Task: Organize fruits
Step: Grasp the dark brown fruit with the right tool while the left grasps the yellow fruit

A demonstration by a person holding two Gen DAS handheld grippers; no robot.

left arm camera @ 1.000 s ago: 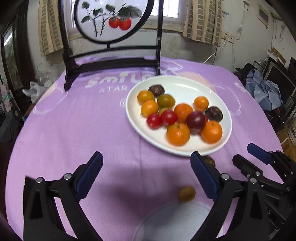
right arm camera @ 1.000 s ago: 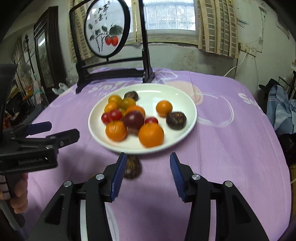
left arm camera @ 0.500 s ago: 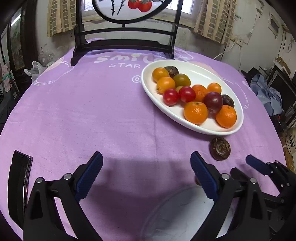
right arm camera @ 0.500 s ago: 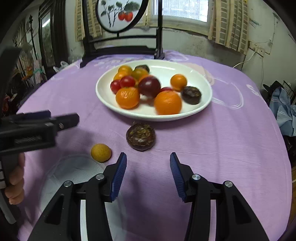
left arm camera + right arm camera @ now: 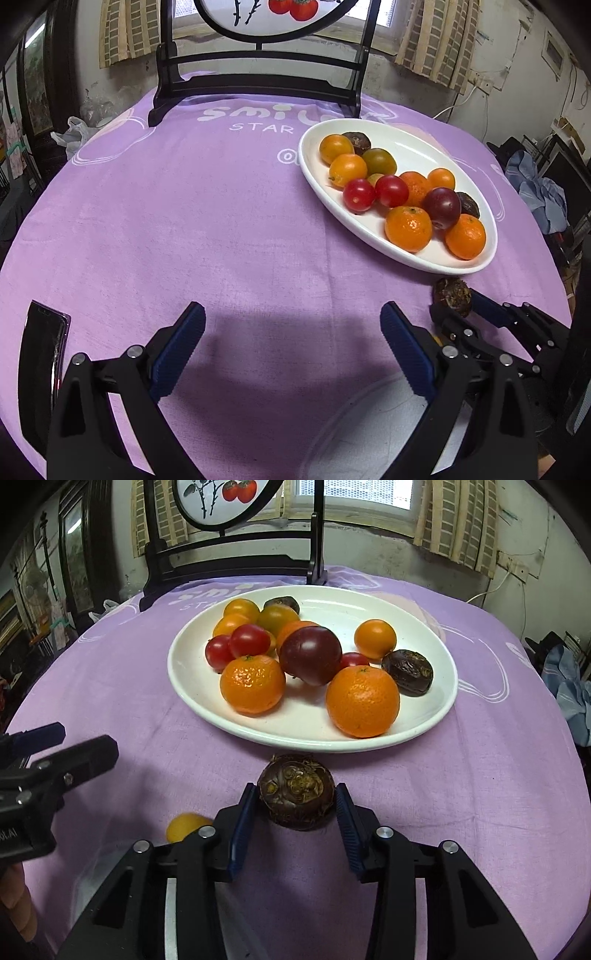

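A dark brown wrinkled fruit lies on the purple cloth just in front of the white plate, which holds oranges, red tomatoes and other dark fruits. My right gripper has this fruit between its blue pads; its jaws are closing and both pads touch the fruit's sides. The left wrist view shows the same fruit at the tips of the right gripper. A small yellow fruit sits on the cloth left of the right gripper. My left gripper hangs open over bare cloth, holding nothing.
A black phone lies at the table's left edge. A second white plate sits under the grippers near the front. A dark wooden screen stand stands at the back of the table. A person's hand holds the left gripper.
My right gripper came down and forward onto the dark brown fruit, and its jaws narrowed around it. My left gripper sank a little; the phone came into its view.
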